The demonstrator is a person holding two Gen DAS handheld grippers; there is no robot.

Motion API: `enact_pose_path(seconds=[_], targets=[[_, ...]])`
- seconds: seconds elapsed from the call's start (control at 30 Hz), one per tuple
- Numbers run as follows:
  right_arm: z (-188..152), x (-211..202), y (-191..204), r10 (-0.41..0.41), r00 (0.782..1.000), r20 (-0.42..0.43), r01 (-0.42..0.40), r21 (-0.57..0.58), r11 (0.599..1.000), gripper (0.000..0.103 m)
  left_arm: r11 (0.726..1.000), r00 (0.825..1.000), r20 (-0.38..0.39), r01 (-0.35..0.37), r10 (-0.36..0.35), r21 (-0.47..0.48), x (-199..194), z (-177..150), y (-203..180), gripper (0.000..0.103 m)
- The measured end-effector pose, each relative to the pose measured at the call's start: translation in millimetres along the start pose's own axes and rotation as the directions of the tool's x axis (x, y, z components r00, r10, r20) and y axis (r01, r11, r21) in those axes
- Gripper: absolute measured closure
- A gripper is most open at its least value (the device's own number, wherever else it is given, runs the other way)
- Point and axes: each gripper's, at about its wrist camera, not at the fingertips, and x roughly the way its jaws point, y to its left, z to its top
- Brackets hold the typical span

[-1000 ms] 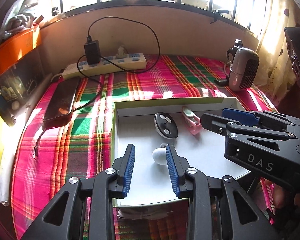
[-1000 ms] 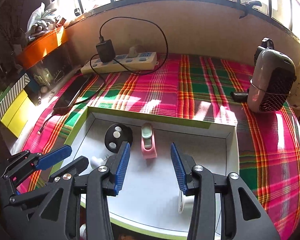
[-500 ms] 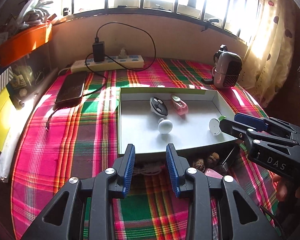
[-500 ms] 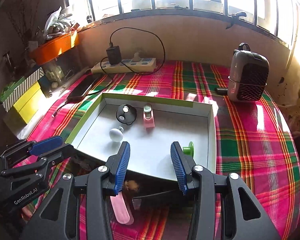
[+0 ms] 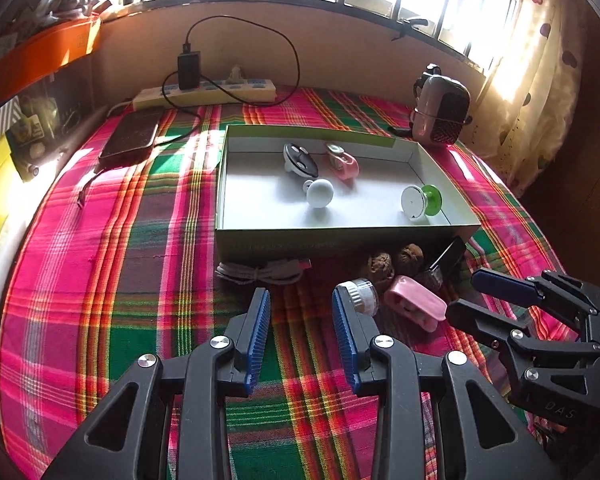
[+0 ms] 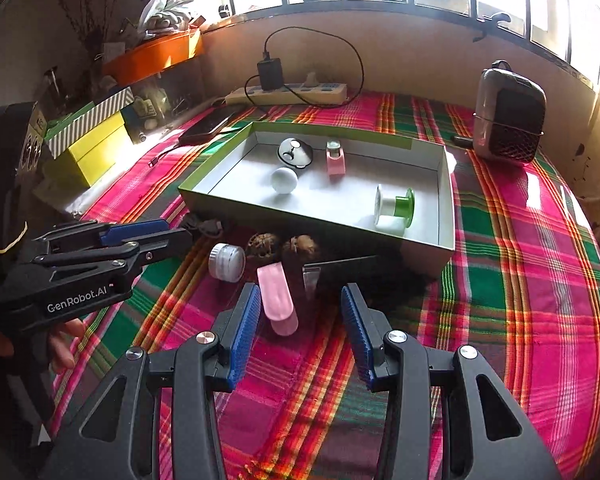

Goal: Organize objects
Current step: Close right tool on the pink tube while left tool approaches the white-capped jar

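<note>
I am looking down over a pink, green and orange plaid cloth (image 5: 100, 260) from both wrist cameras. My left gripper (image 5: 301, 316) hovers above the cloth with its blue-padded fingers set wide apart and nothing between them. My right gripper (image 6: 297, 316) is likewise spread wide and empty, with a pink oblong case (image 6: 278, 304) lying on the cloth just ahead, between its fingertips. A shallow green-edged box (image 5: 340, 236) with a white floor sits in the middle of the cloth. Inside it are a white ball-shaped knob (image 5: 319, 193), a black round item (image 5: 298, 158), a small pink clip-like item (image 5: 343, 162) and a green and white spool (image 5: 422, 201) near the right wall. Outside the box, along its near wall, lie a coiled white cable (image 5: 260, 272), a small white jar (image 6: 227, 262) on its side, two brown walnuts (image 6: 284, 246) and a dark flat item (image 6: 340, 270) I cannot identify. A power strip (image 5: 204, 94) and a small heater (image 6: 508, 120) stand at the far edge.
</note>
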Motion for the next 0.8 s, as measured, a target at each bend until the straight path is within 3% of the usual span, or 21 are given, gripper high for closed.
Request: enact_pose_path(seconds=[0.4, 0.8], targets=[[-8, 30, 13, 0.029, 0.997, -0.078, -0.032, -0.048, 0.998, 0.059, 1.000, 1.000, -0.010, -0.010, 0.010, -0.027, 0, -7, 10, 0.073], [1, 41, 21, 0.054, 0.997, -0.063, -0.058, -0.073, 0.996, 0.059, 0.999, 1.000, -0.023, -0.012, 0.011, -0.042, 4, -8, 20, 0.073]])
